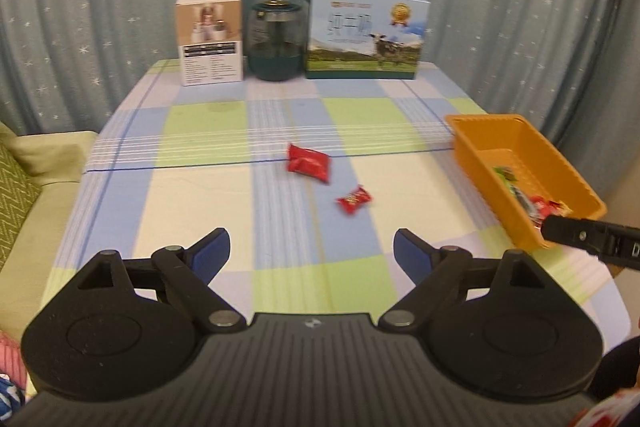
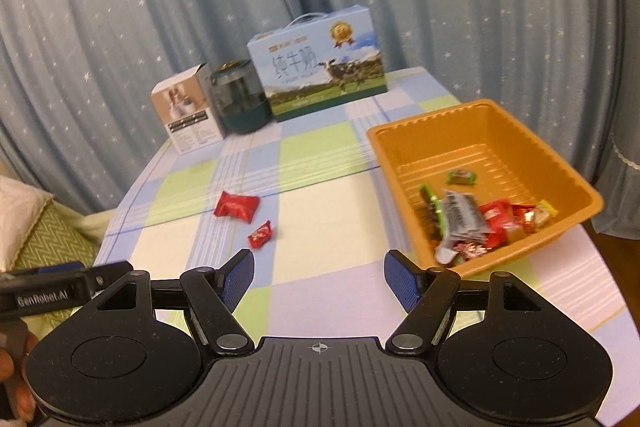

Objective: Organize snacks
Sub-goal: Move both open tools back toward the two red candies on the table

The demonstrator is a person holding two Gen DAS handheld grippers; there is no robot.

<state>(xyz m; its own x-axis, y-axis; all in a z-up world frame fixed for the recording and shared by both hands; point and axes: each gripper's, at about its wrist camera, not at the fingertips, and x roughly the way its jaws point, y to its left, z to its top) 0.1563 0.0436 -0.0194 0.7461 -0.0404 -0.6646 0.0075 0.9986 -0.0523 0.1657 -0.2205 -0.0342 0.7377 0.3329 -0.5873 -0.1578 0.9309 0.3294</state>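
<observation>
Two red snacks lie on the checked tablecloth: a larger red packet (image 1: 309, 163) (image 2: 236, 206) and a small red candy (image 1: 354, 200) (image 2: 261, 234) nearer to me. An orange tray (image 1: 472, 131) (image 2: 496, 119) on the right holds several wrapped snacks (image 2: 476, 223). My left gripper (image 1: 312, 251) hovers over the near part of the table, open, nothing between its blue pads, the candy ahead of it. My right gripper (image 2: 319, 277) is open and empty too, left of the tray's near corner. Each view shows a part of the other gripper at its edge.
At the table's far edge stand a white carton (image 1: 210, 37) (image 2: 188, 119), a dark glass jar (image 1: 275, 41) (image 2: 240, 99) and a blue milk box (image 1: 364, 33) (image 2: 320, 67). Star-patterned curtains hang behind. A green sofa (image 1: 28, 195) adjoins the table's left side.
</observation>
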